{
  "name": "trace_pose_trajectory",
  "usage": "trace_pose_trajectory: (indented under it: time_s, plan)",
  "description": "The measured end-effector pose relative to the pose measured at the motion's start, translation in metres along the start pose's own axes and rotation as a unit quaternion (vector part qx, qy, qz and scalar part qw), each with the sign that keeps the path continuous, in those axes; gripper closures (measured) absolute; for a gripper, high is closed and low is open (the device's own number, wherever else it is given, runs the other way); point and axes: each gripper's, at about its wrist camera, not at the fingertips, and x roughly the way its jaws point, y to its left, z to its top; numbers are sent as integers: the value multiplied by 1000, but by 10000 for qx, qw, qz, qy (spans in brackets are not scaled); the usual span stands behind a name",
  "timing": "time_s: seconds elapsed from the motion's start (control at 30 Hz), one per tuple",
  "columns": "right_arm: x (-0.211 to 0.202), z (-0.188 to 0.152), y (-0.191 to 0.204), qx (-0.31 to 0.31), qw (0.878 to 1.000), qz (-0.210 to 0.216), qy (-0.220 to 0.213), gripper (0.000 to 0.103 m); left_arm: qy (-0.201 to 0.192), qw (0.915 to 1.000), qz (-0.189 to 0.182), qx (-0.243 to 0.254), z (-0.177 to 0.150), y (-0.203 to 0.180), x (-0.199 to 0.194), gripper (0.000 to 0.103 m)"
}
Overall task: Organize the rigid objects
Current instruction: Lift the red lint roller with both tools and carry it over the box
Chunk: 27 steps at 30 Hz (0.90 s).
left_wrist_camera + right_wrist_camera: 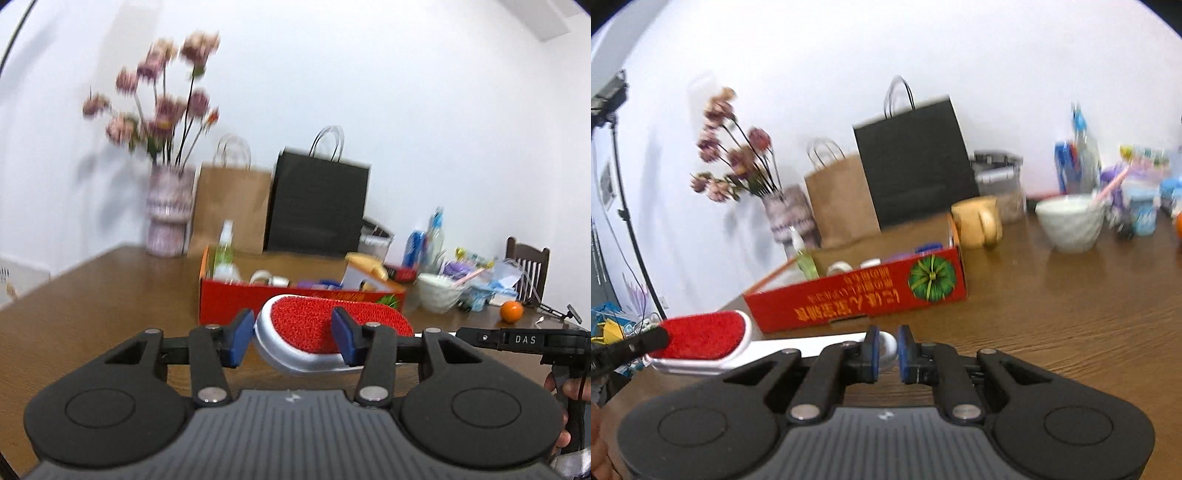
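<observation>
A lint brush (314, 317) with a red pad and a white-silver body hangs just above the wooden table (92, 295), in front of a red cardboard box (236, 299). My left gripper (291, 338) is shut on the brush's head, one blue pad on the red face and the other on the silver edge. My right gripper (886, 350) is shut on the end of the white handle (812, 345). The right wrist view shows the brush head (701, 332) at the left, with a left-gripper finger (628, 349) on it. The box (849, 302) holds a spray bottle, tape rolls and small items.
Behind the box stand a flower vase (168, 218), a brown paper bag (232, 206) and a black paper bag (317, 206). To the right are a yellow mug (979, 221), a white bowl (1071, 225), an orange (511, 311), bottles and clutter. A chair (528, 258) stands at the far right.
</observation>
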Motion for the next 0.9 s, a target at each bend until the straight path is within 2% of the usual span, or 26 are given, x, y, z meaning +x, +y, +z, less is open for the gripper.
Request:
trace_pose_trajectory:
  time_s: [0.17,0.4,0.67,0.9]
  plan:
    - [-49,-3,8,-28,9991,-20,-428,92,-213,9997,-73,70,3,-21,-38,56]
    - [-92,-4,13,-117,9981,34,-611,92,-485,9985,-128,221,7,-37,-77,56]
    - [-108,-5,18,-158,9974,127,-687,92,-550,9984,-74,137,4,-40,-98,56]
    - [-95,3,17,-173,9973,146,-700,92,-524,9986,-66,59,8,-35,-90,56]
